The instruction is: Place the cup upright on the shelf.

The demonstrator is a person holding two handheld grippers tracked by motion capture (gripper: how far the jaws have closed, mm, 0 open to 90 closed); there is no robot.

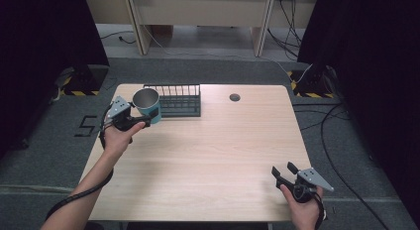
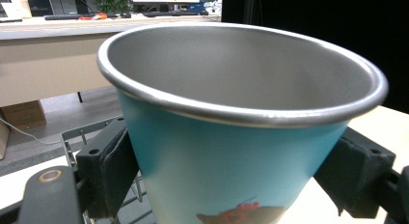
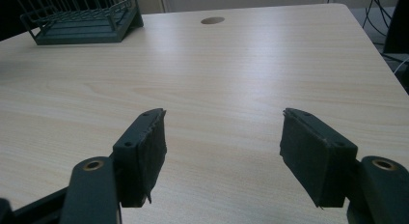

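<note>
A teal metal cup point(image 1: 147, 105) with a steel rim and grey inside is held upright at the table's far left, against the left end of the dark wire rack point(image 1: 178, 100). My left gripper point(image 1: 140, 118) is shut on the cup point(image 2: 241, 151), one pad on each side of its wall. The cup bears a red and dark print low on its front. My right gripper point(image 1: 284, 171) hovers near the table's front right corner, open, with bare wood between its pads point(image 3: 144, 154).
The light wooden table point(image 1: 208, 155) has a round cable hole point(image 1: 235, 97) at the back. The rack point(image 3: 82, 22) stands at the back left. Cables and black stands lie on the floor around the table.
</note>
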